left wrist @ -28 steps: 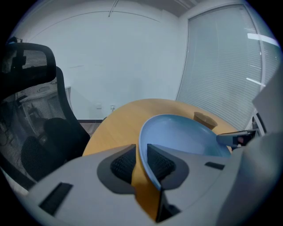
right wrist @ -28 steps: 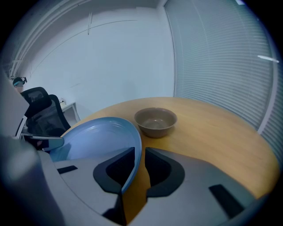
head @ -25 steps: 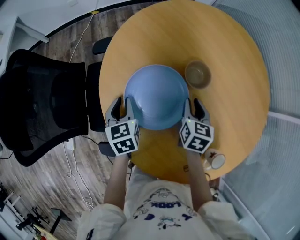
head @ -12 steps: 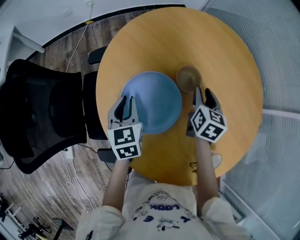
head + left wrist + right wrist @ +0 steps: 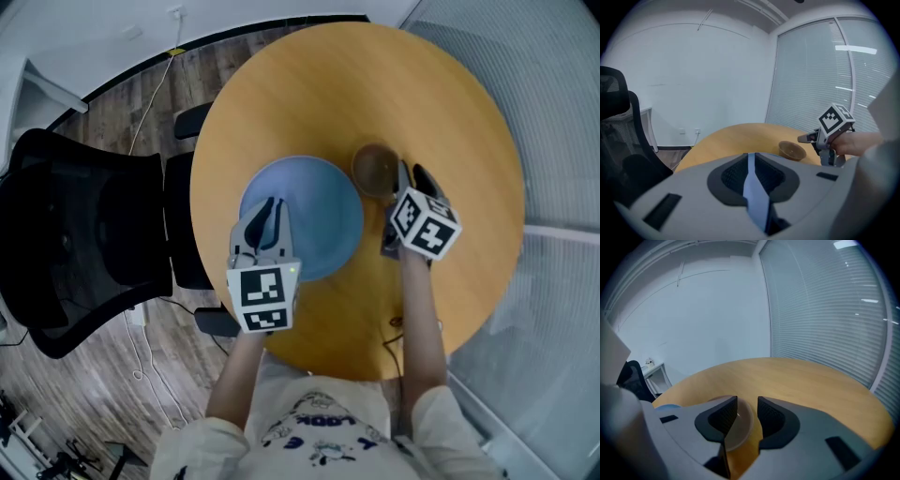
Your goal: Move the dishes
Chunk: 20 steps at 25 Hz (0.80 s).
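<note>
A blue dish (image 5: 314, 211) rests on the round wooden table (image 5: 450, 103). My left gripper (image 5: 266, 217) hovers over its near left part. Its jaws have just been closing to a narrow slit and nothing is pinched; only blue (image 5: 753, 190) shows through the slit. A small brown bowl (image 5: 375, 169) stands right of the dish, also seen in the left gripper view (image 5: 792, 151). My right gripper (image 5: 410, 183) is open at that bowl's right side. Its jaws have just opened wide, and the bowl's rim (image 5: 743, 427) shows in the gap, not pressed.
A black office chair (image 5: 84, 225) stands left of the table over wood flooring with a cable (image 5: 150, 337). Window blinds (image 5: 562, 141) run along the right. The table's far half (image 5: 375, 75) is bare wood.
Both grippers held the blue dish by its sides; it now lies on the table, released. The right gripper moved right to the brown bowl. The left rose over the dish, its jaws narrowing.
</note>
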### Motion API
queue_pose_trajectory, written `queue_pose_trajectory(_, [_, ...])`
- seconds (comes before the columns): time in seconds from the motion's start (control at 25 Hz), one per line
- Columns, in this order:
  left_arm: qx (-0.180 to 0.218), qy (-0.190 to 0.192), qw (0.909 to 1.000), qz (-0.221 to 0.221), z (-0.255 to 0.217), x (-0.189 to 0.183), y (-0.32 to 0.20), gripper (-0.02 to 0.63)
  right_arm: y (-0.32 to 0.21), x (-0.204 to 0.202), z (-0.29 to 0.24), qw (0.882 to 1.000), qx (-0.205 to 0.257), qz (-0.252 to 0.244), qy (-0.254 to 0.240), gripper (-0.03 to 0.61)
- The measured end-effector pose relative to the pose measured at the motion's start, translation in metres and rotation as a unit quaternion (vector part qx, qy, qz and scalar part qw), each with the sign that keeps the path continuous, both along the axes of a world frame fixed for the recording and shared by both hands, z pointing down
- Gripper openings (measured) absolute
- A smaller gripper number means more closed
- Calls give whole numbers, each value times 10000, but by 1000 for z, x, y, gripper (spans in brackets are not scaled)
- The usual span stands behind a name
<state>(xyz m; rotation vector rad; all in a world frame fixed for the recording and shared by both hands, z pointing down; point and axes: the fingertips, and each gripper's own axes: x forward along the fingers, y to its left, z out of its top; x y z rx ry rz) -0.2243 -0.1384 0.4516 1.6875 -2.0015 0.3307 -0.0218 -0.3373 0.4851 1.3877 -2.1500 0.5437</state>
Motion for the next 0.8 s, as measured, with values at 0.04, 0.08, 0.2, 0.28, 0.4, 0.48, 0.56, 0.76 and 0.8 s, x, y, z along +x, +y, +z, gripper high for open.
queue_pose_trajectory(0.04, [-12, 12, 10000, 2, 0, 0, -1, 44, -2, 1, 4, 10000, -55, 13, 16, 132])
queue_pose_trajectory(0.08, [-33, 26, 10000, 1, 1, 1, -2, 44, -3, 2, 8, 9999, -109, 13, 22, 132])
queue_pose_trajectory(0.2, [-109, 104, 9999, -5, 8, 1, -3, 44, -4, 3, 20, 9997, -237, 17, 74, 129])
queue_pose_trajectory(0.28, [-150, 142, 9998, 0, 11, 3, -4, 44, -3, 5, 25, 9994, -324, 35, 85, 115])
queue_pose_trajectory(0.4, [-197, 168, 9997, 16, 14, 4, -6, 44, -3, 6, 32, 9990, -441, 36, 107, 83])
queue_pose_trajectory(0.48, [-222, 186, 9996, 33, 17, 6, -8, 44, -3, 7, 38, 9986, -514, 38, 144, 62])
queue_pose_trajectory(0.56, [-242, 199, 9995, 58, 19, 8, -9, 44, -2, 8, 42, 9983, -555, 33, 190, 41])
queue_pose_trajectory(0.76, [-262, 206, 9993, 155, 21, 14, -10, 44, -3, 4, 39, 9984, -539, 45, 146, 32])
queue_pose_trajectory(0.8, [-266, 213, 9993, 162, 22, 15, -10, 44, -2, 3, 40, 9984, -555, 71, 85, 31])
